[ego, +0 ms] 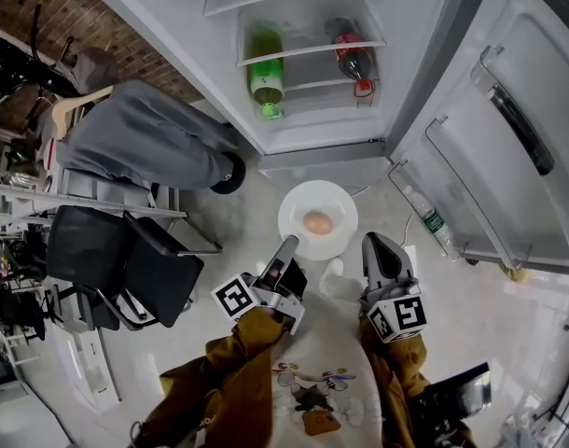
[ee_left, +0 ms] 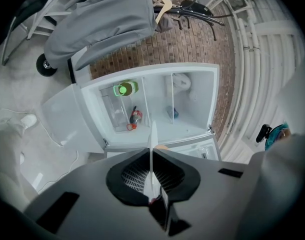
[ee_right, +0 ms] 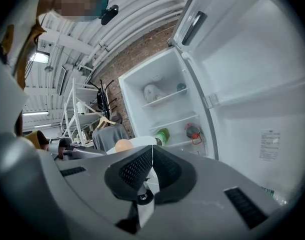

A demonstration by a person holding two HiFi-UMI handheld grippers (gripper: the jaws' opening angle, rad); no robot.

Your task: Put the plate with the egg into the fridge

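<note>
Left tongs (ego: pixel 290 245) on round white plate (ego: pixel 299 203)

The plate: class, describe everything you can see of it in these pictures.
The plate is round, white and glossy like ceramic, with a shallow well and a broad rim. It is held roughly level in the air before the open fridge. One brownish egg lies near its middle. The left claw pinches its rim on one side and the right claw on the other. Each gripper view shows the thin white edge between shut jaws.
</note>
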